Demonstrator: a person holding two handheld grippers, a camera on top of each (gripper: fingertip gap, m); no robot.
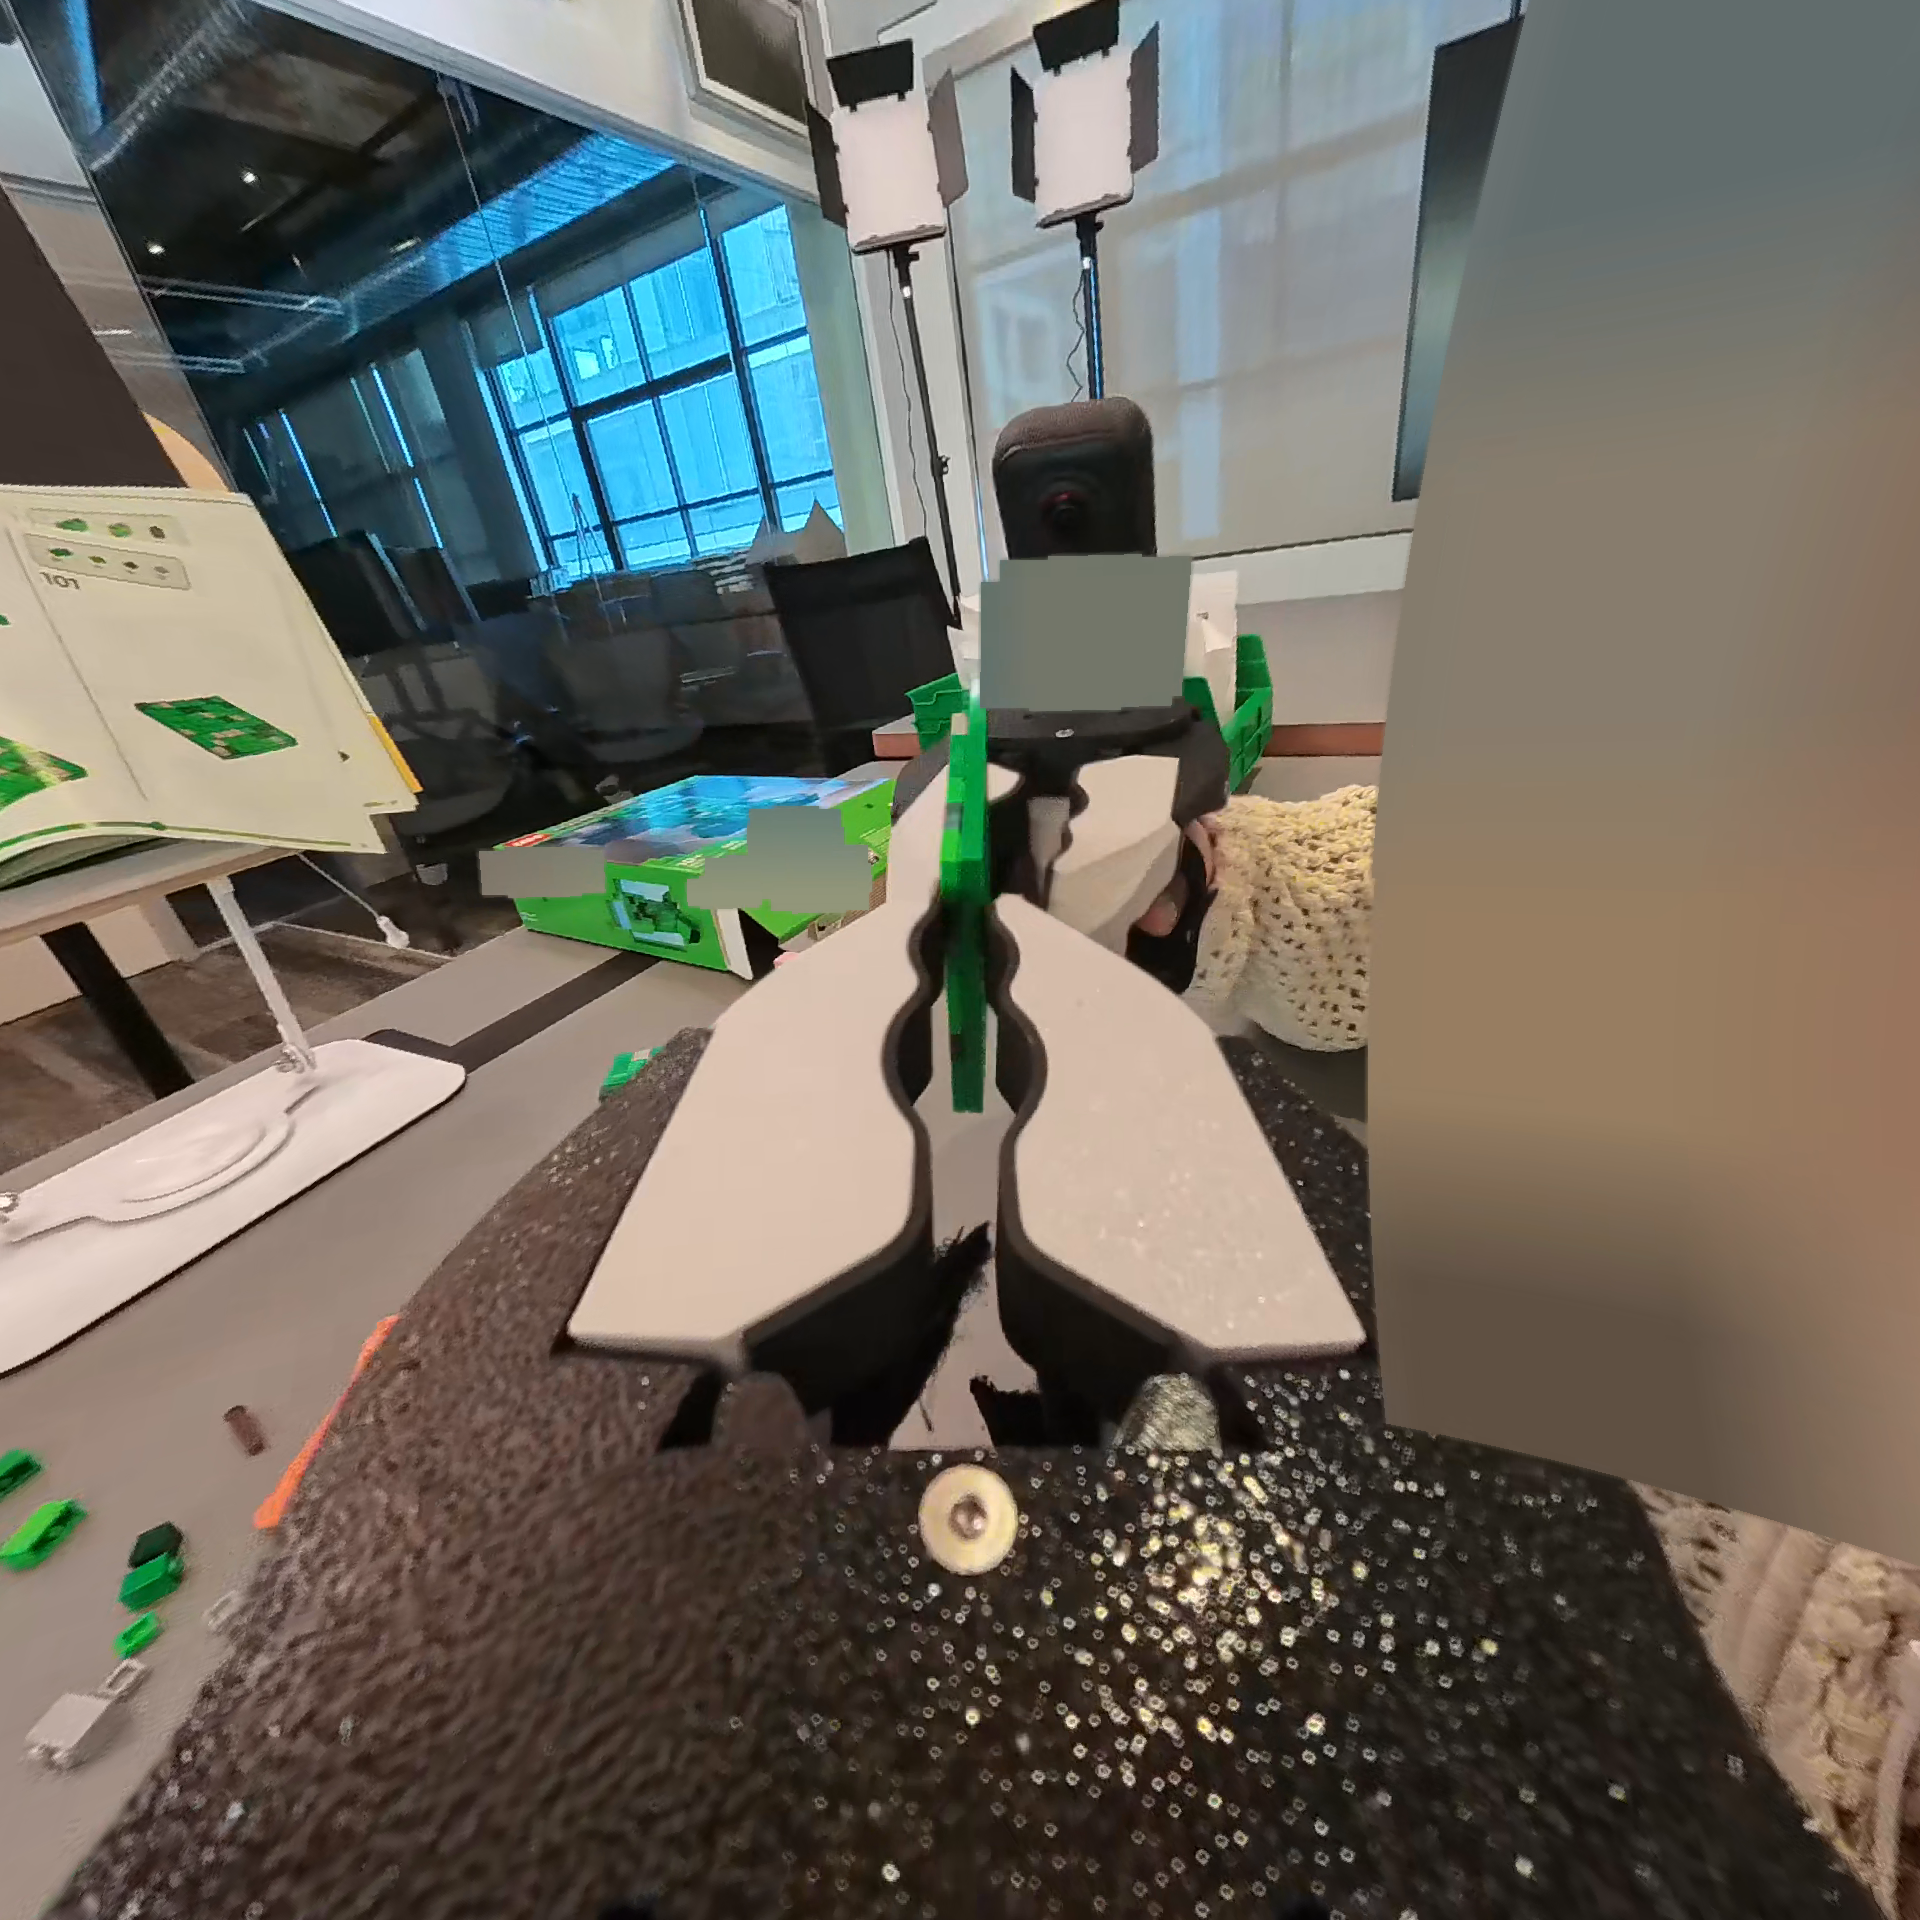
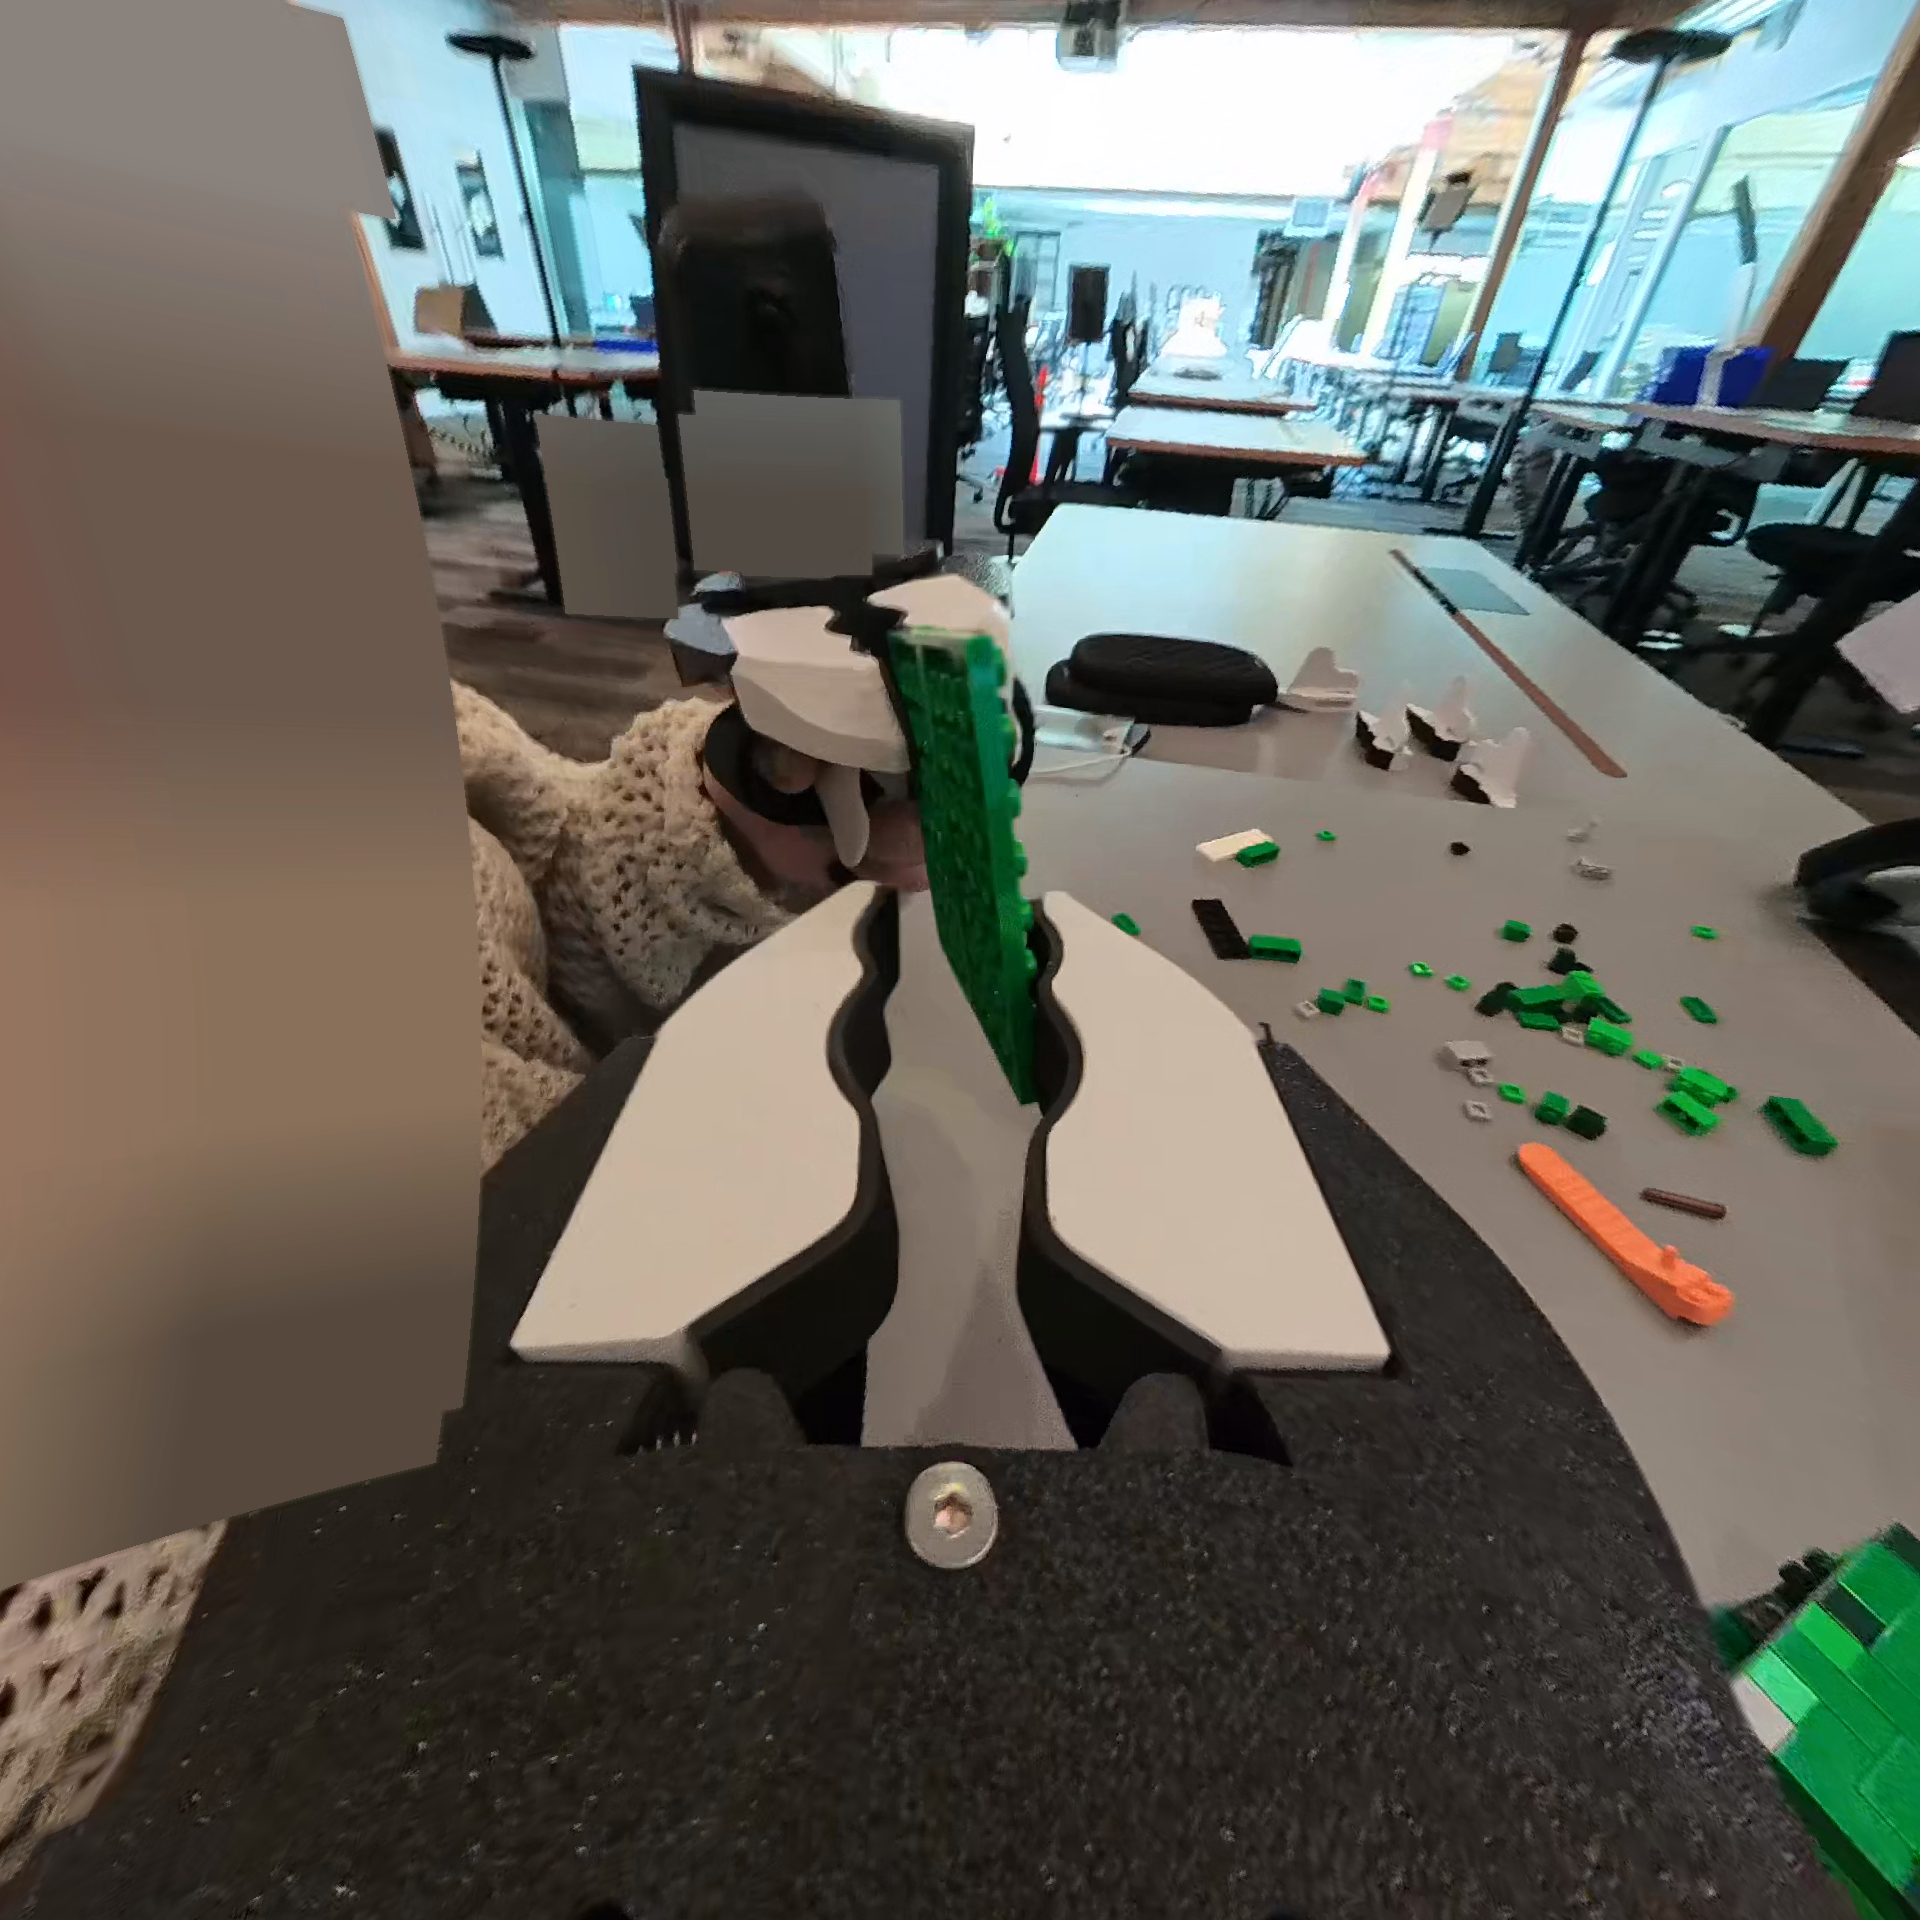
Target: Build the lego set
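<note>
A flat green lego plate (image 1: 966,821) is held on edge in the air between my two grippers, which face each other. My left gripper (image 1: 971,920) is shut on one end of it. In the right wrist view the plate (image 2: 961,790) stands between the fingers of my right gripper (image 2: 961,904). It leans on the right finger (image 2: 1143,1122), with a clear gap to the left finger (image 2: 727,1143), so the jaws stand open. The left gripper (image 2: 883,644) clamps the far end. The right gripper (image 1: 1023,821) shows beyond the plate in the left wrist view.
Several loose green, black and white bricks (image 2: 1579,1008) and an orange brick separator (image 2: 1621,1236) lie on the grey table (image 2: 1351,623). A built green piece (image 2: 1829,1725) sits at the lower right. An instruction booklet (image 1: 156,665) on a stand and the set's box (image 1: 707,862) are to the left. Both grippers' tips are close together, under 4 cm apart.
</note>
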